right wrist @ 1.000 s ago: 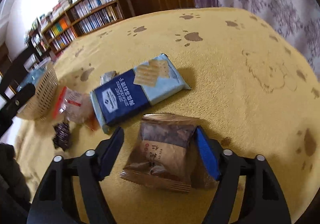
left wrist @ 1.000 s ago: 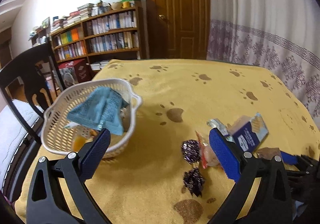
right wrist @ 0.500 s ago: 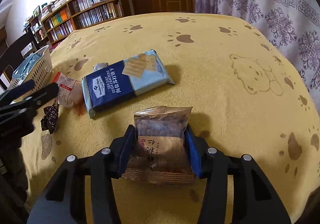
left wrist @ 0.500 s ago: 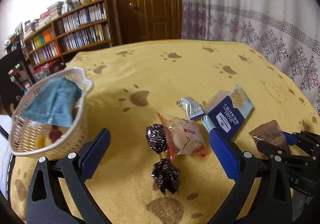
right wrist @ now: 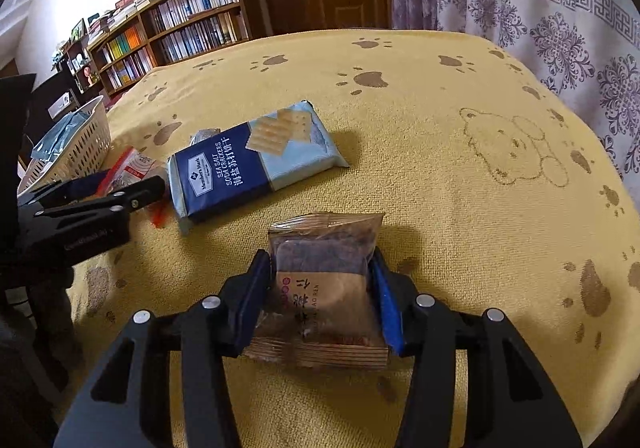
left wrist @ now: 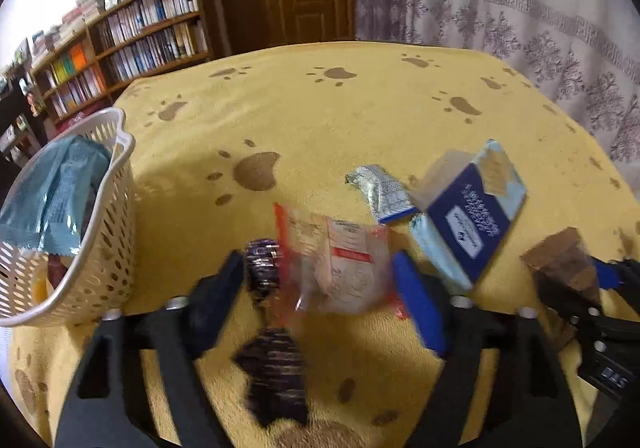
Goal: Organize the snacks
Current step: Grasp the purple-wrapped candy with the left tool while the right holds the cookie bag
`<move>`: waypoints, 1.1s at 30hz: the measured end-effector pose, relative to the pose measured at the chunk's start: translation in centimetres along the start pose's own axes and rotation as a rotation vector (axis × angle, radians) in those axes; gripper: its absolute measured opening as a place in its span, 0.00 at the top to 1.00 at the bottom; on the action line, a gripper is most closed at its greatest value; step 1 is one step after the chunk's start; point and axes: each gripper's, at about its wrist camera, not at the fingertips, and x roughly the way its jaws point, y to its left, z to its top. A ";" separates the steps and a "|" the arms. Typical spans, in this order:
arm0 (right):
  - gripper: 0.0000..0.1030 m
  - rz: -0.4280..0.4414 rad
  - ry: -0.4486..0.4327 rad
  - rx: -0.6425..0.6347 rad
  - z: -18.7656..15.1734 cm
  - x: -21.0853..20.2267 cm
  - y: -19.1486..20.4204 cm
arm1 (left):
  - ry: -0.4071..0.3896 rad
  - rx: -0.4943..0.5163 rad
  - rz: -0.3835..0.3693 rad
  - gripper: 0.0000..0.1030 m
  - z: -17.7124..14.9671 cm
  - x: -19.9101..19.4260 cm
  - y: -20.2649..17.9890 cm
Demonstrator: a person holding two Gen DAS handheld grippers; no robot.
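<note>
Between right tongs [right wrist: 318, 288]: brown pastry pack [right wrist: 320, 280] clenched | left tongs [left wrist: 320, 288] released, motion-blurred over clear packet [left wrist: 340, 268]

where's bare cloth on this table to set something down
The far half of the yellow cloth toward the door, and its right side by the curtain, are bare. It is crowded from the white basket to the blue cracker pack, among loose wrappers.

Both wrist views low over table [left wrist: 360, 107], facing bookshelf [right wrist: 180, 23], sharing cracker pack [right wrist: 256, 159]
</note>
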 end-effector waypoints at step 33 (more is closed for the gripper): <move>0.51 0.047 -0.008 0.034 0.0 -0.1 -0.7 | 0.021 -0.126 0.005 0.39 -2.9 -1.8 4.1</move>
